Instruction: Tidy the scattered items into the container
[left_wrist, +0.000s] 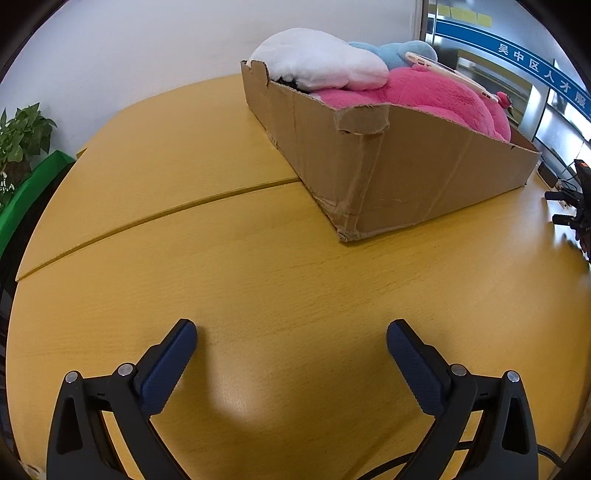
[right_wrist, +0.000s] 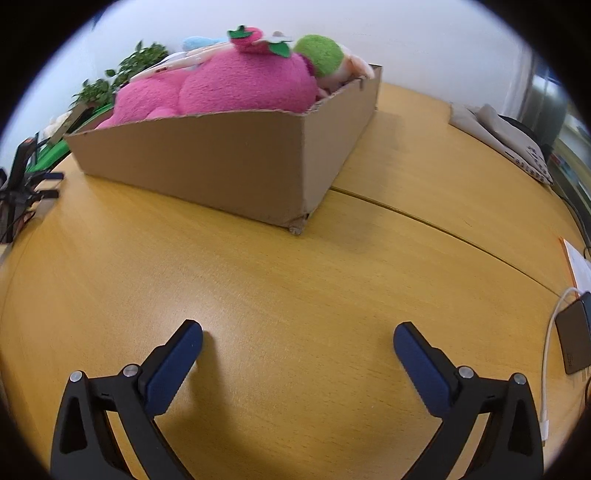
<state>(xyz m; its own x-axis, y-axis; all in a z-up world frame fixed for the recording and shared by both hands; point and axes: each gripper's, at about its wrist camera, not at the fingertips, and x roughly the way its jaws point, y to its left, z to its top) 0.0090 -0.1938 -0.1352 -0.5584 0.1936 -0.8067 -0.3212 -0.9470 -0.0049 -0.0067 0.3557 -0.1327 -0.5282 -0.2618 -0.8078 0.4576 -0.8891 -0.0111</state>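
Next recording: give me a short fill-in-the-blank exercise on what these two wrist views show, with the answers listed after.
1. The plush toys lie piled in a ____ box.
2. The largest toy in the box, the bear, is ____ in colour.
3. Both the left gripper and the right gripper have jaws that are ____, with nothing between them.
4. The box stands on a ____ table.

Missing words: cardboard; pink; open; wooden
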